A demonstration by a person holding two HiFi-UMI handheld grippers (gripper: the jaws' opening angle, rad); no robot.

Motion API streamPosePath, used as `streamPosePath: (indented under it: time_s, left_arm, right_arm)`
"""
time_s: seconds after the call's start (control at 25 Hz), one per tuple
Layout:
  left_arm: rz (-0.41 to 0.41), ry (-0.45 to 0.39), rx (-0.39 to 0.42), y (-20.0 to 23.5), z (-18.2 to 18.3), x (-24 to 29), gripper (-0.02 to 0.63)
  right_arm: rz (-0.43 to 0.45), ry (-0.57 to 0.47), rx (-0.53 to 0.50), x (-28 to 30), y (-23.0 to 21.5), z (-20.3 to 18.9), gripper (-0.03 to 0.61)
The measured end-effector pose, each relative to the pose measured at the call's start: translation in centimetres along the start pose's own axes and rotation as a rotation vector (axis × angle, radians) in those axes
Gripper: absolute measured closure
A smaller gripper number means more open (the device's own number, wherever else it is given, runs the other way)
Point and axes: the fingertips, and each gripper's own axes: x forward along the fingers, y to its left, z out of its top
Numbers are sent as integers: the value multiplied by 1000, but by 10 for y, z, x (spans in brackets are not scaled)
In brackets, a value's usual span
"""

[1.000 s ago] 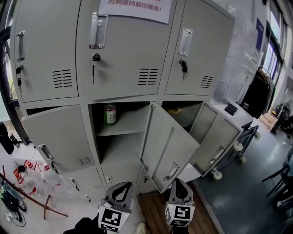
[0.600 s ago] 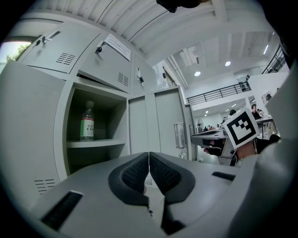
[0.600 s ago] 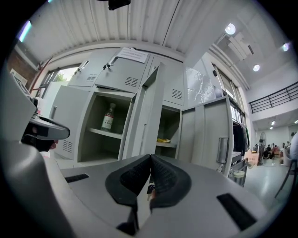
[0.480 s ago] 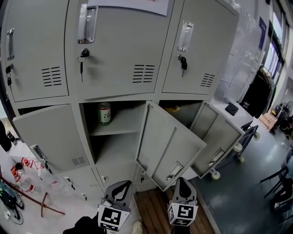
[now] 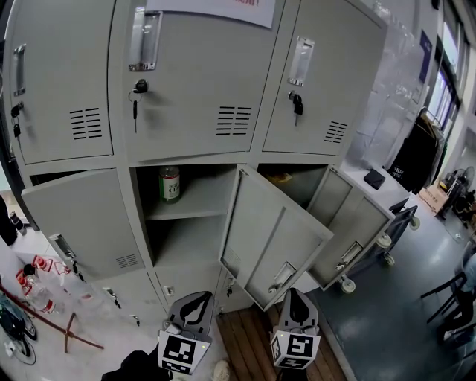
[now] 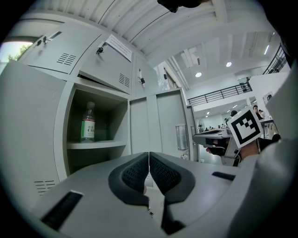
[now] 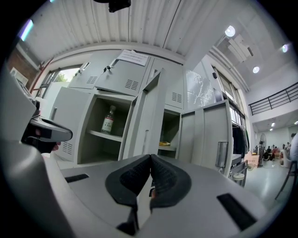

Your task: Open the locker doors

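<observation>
- The locker (image 5: 197, 158) fills the head view. Its three upper doors (image 5: 193, 74) are shut, with keys (image 5: 137, 93) in their locks, and all three lower doors are swung open.
- The left door (image 5: 82, 223) hangs out to the left. The middle door (image 5: 275, 238) stands out toward the grippers. The right door (image 5: 357, 227) stands open next to a cart (image 5: 401, 216) on wheels.
- A bottle (image 5: 169, 184) stands upright on the shelf (image 5: 190, 210) of the middle compartment. Something yellow (image 5: 281, 177) lies in the right compartment (too small to name).
- The left gripper (image 5: 195, 303) sits at the bottom edge, below the middle compartment. Its jaws are pressed together with nothing between them, and it touches no door.
- The right gripper (image 5: 293, 298) sits just beside it, under the lower corner of the middle door and apart from it. Its jaws are also closed tight on nothing.
- Compared with a second ago, the locker has slid a little up and to the left in the head view, so the notice (image 5: 223, 9) on the middle upper door is now mostly cut off by the top edge.
- Since half a second ago the view has barely changed.
- The three open doors keep the same angles, the bottle has not moved, and both grippers stay low in the same spots with their jaws closed.
</observation>
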Motion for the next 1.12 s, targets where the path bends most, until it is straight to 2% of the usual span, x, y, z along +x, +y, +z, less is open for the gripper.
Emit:
streamPosePath:
  time_s: [0.16, 0.28, 0.36, 0.72, 1.12]
  left_arm:
    - [15, -5, 6, 6, 5, -11, 589]
    - [30, 50, 9, 12, 7, -27, 589]
    - [51, 56, 14, 19, 8, -39, 589]
    - [197, 58, 33, 67, 11, -104, 589]
    - [353, 96, 44, 114, 0, -185, 589]
  right_arm:
    - [31, -31, 6, -7, 18, 13, 563]
    - [70, -50, 7, -10, 40, 22, 563]
    - [101, -63, 13, -12, 58, 27, 563]
    - [267, -106, 34, -21, 147, 44, 563]
    - [451, -133, 36, -39, 248, 45, 563]
